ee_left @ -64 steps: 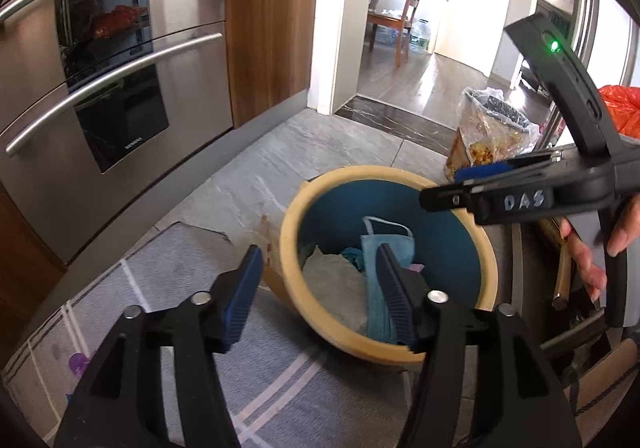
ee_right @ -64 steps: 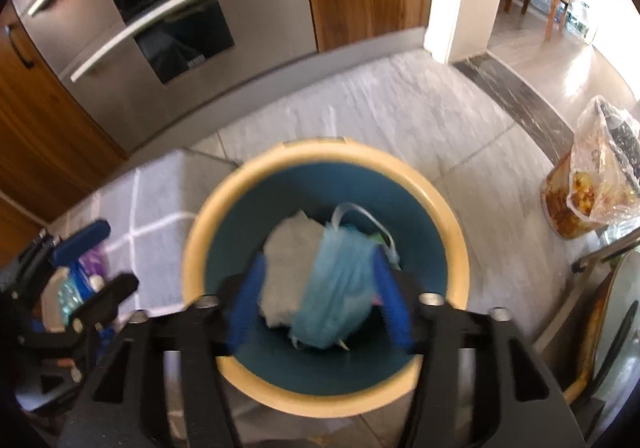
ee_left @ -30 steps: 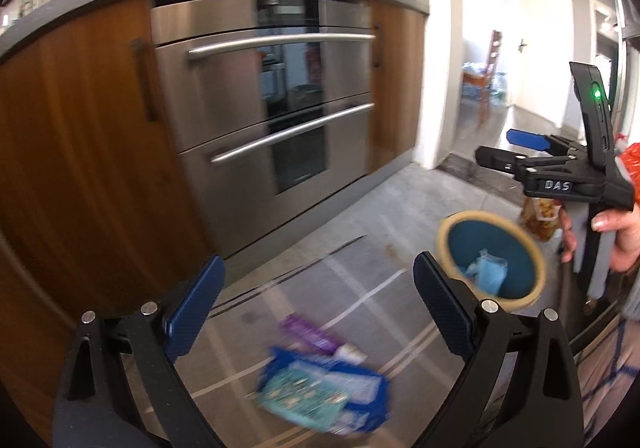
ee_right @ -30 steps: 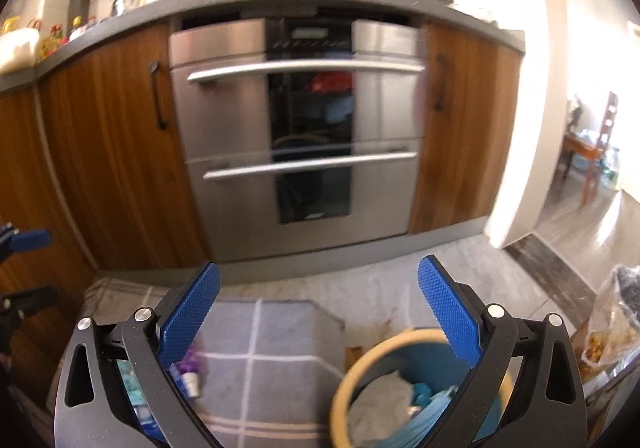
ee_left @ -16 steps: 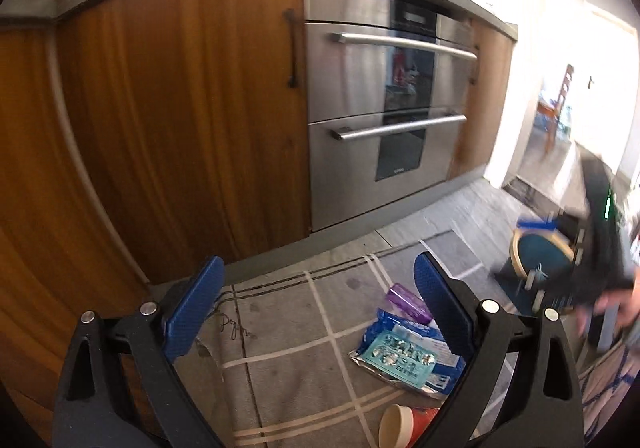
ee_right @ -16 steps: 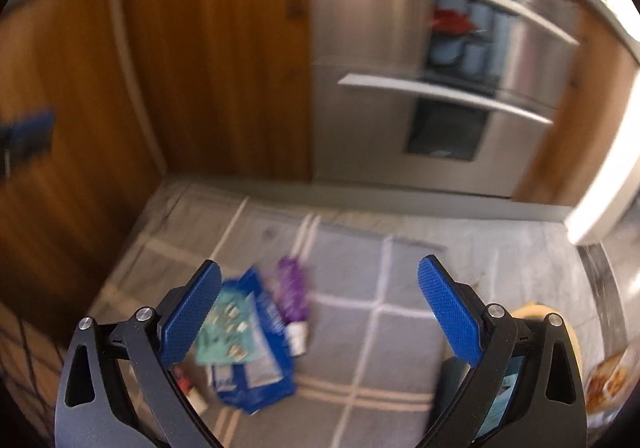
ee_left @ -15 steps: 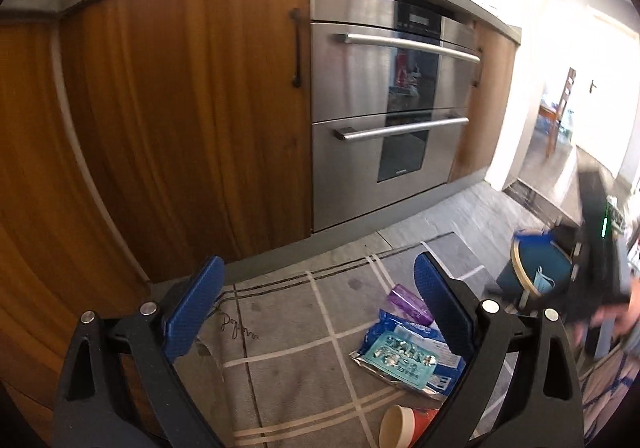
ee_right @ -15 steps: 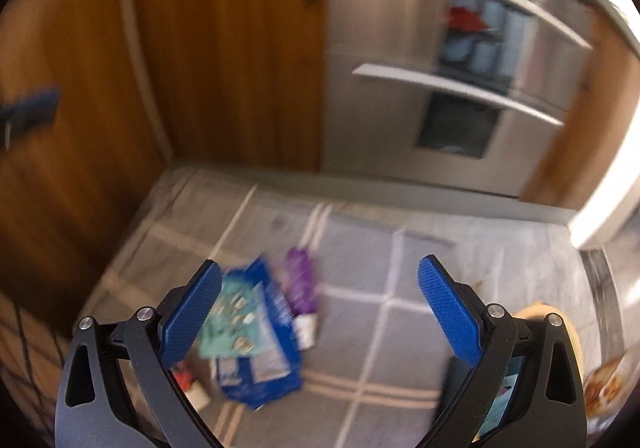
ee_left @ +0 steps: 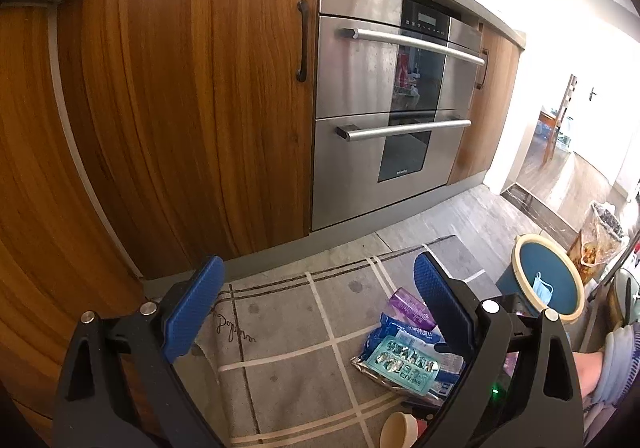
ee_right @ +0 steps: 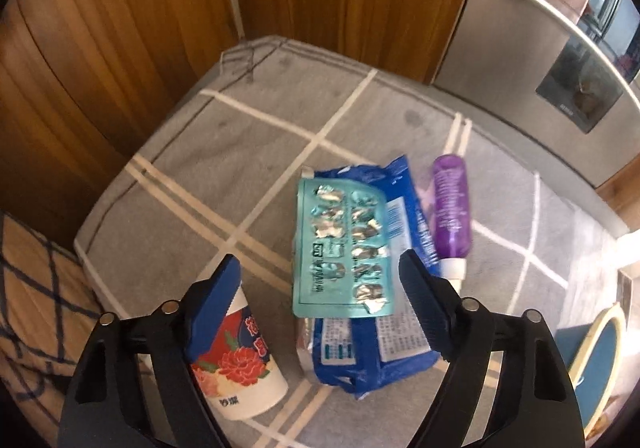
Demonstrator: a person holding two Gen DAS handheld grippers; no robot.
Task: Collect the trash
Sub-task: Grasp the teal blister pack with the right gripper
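Observation:
Trash lies on a grey checked rug (ee_right: 248,135): a teal blister pack (ee_right: 340,244) on a blue wrapper (ee_right: 376,344), a purple tube (ee_right: 450,207) and a flowered paper cup (ee_right: 240,364). My right gripper (ee_right: 320,288) points down over it. Its jaws are closing, with the blister pack between them and the pads not pressing on it. The left fingertip covers the cup's rim. My left gripper (ee_left: 316,284) hangs open above the rug, beside the blister pack (ee_left: 402,362), tube (ee_left: 408,306) and cup (ee_left: 398,430). The blue bin (ee_left: 560,268) holds a face mask (ee_left: 544,286).
Wooden cabinet doors (ee_left: 192,107) and a steel oven (ee_left: 384,119) border the rug's far edge. A plastic bag of scraps (ee_left: 600,236) stands behind the bin. A sleeve and hand (ee_left: 612,360) show at the right. Checked cloth (ee_right: 32,288) lies left of the rug.
My right gripper has swung down from facing the oven to right above the trash, and its jaws have narrowed. The left gripper turned from the bin toward the cabinets, then held still.

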